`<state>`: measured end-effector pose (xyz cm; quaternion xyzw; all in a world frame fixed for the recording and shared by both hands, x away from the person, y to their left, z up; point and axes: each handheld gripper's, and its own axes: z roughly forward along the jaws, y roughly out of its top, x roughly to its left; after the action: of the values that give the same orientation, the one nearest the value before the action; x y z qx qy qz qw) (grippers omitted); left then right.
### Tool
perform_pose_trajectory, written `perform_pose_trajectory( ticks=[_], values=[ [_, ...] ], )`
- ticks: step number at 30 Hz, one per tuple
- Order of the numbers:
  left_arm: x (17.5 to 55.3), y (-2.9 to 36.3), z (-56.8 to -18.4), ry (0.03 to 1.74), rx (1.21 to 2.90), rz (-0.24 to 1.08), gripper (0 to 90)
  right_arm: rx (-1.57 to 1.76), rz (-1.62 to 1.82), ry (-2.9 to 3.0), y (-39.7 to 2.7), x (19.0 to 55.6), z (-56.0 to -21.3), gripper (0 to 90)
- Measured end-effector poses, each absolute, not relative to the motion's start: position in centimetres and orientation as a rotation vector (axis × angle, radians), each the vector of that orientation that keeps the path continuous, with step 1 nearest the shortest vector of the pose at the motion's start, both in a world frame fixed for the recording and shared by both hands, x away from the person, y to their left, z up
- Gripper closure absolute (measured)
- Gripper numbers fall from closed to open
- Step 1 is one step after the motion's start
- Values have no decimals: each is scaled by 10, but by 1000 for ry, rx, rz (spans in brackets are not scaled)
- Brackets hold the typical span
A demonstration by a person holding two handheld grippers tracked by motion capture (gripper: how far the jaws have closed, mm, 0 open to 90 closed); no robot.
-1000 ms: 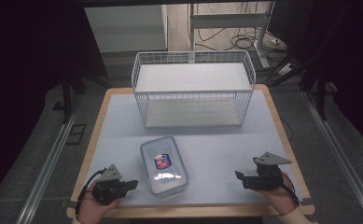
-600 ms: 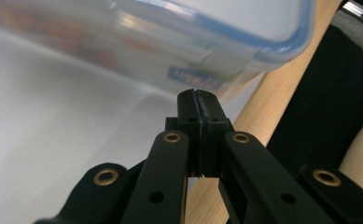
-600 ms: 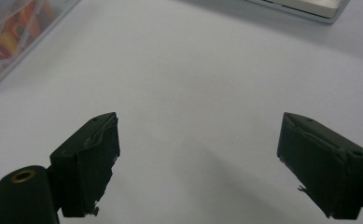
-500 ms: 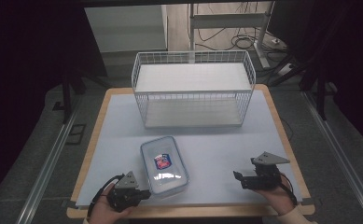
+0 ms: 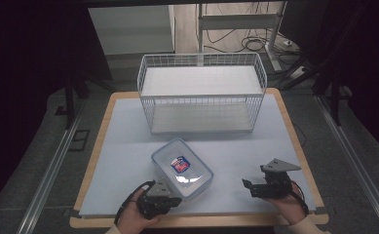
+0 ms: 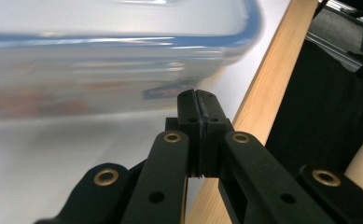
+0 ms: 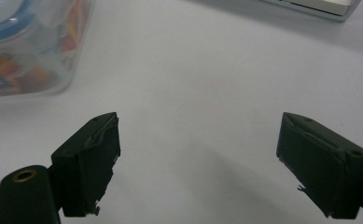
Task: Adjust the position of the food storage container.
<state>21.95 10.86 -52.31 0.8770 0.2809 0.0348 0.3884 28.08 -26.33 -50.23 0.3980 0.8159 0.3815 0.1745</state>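
So the clear plastic container (image 5: 182, 168) with the blue-trimmed lid sits on the table (image 5: 128, 146) closer to the near edge than the far one, a bit left of the middle. It's lying flat, lid up, and its long axis runs diagonally: one short end points toward the far-left corner, the other toward the near-right corner. There's a red and blue label on top of the lid.

The left gripper (image 5: 175, 201) is right at the container's near corner, close to the table's near edge. In the left gripper view its jaws are pressed completely together with nothing between them, tips just short of the container's side wall; can't tell if they touch.

The right gripper (image 5: 246, 184) is well apart from it, over near the near-right corner, jaws spread wide and empty.

The white wire basket (image 5: 201, 92) stands along the far edge.
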Motion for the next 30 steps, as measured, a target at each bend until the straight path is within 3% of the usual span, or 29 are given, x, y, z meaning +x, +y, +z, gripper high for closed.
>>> perform_pose_trajectory(
  ticks=[18,26,30],
  values=[
    [255,19,-521,649,2230,151,900,1130,1088,2314,-265,280,-502,136],
    [246,21,-513,623,2228,127,892,1131,1083,2314,-266,280,-502,136],
    [240,59,-484,633,2168,197,900,1132,1087,2303,-267,279,-501,136]
  ],
)
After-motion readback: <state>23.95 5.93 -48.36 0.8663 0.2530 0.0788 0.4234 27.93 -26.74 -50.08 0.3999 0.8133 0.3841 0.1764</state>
